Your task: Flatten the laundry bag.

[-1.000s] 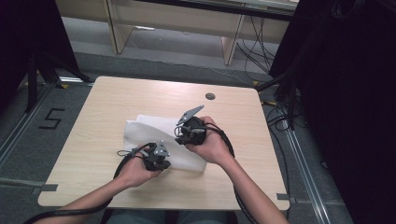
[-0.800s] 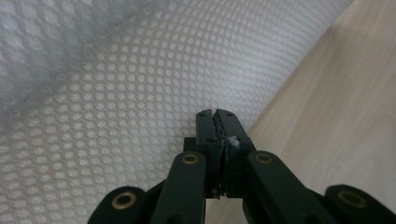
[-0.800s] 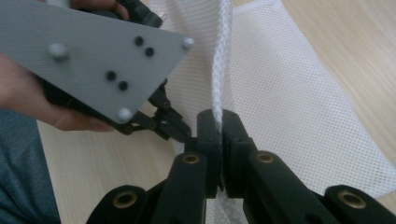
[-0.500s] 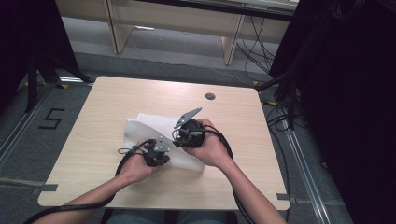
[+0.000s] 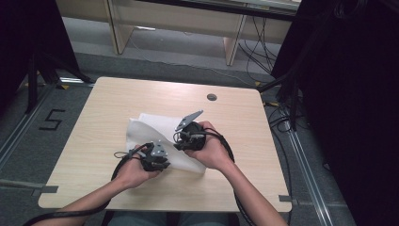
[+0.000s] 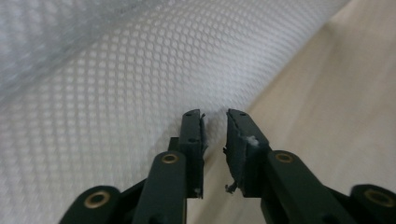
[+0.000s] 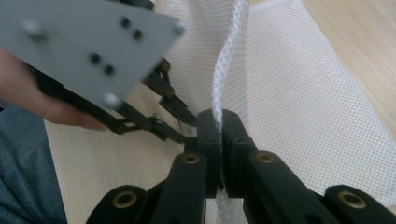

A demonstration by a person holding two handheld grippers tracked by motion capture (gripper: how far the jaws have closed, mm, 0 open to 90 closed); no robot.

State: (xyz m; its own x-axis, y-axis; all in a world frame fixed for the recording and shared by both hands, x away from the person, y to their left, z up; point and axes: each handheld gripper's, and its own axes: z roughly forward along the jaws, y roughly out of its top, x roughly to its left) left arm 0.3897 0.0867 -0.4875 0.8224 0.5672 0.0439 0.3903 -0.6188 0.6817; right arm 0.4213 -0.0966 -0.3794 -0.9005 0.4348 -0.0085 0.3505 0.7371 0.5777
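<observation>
Black "5" [image 5: 51,120] on the grey floor [image 5: 28,155].

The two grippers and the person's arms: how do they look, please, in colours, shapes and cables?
The left gripper and the right gripper are black, and each carries a grey three-cornered plate with small dark holes. In the gripper views, the jaws are flat black bars on linked arms with brass-coloured pivot pins. A black cable trails from each. The forearms are bare, with no sleeves visible.

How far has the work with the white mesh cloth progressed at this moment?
Done: the right gripper is shut on a bunched edge of the white mesh cloth. In hand: the left gripper is open at the cloth's edge, gripping nothing. Left: most of the cloth lies rumpled on the table; the goal is unclear.
</observation>
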